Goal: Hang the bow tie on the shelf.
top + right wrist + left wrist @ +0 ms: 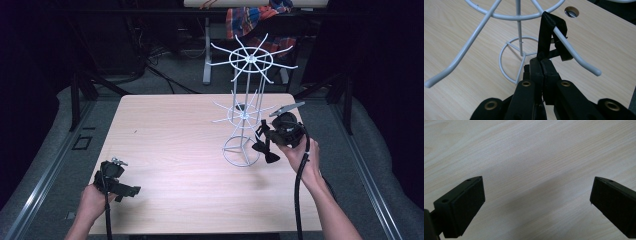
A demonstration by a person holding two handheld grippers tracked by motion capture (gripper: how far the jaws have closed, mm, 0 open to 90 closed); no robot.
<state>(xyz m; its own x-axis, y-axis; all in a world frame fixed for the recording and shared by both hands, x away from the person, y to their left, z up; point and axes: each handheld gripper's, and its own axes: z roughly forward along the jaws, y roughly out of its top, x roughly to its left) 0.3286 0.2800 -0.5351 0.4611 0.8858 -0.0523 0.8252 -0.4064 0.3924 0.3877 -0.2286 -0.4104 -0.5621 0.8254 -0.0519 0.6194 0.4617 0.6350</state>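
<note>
Item held: your right gripper [541, 66] is clamped shut on a black strap [546, 32], pinching it just below the point where it loops over a wire arm.
Strap location: draped over a lower-tier arm of the white wire rack [245, 107], on the rack's right side as the high view has it; that view also shows a black bow-shaped piece [264, 150] hanging under the gripper, just beside the rack's base ring.
Right gripper view, detail: the strap's fold over the arm and the base ring behind it, seen close up.
Left gripper [536, 202]: your jaws stand wide apart with bare wood between them.
Left gripper, placement: the high view sets it at the near left corner of the tabletop [165, 150], well apart from the rack.
Background: a patterned cloth [252, 17] lies beyond the tabletop's far edge.
</note>
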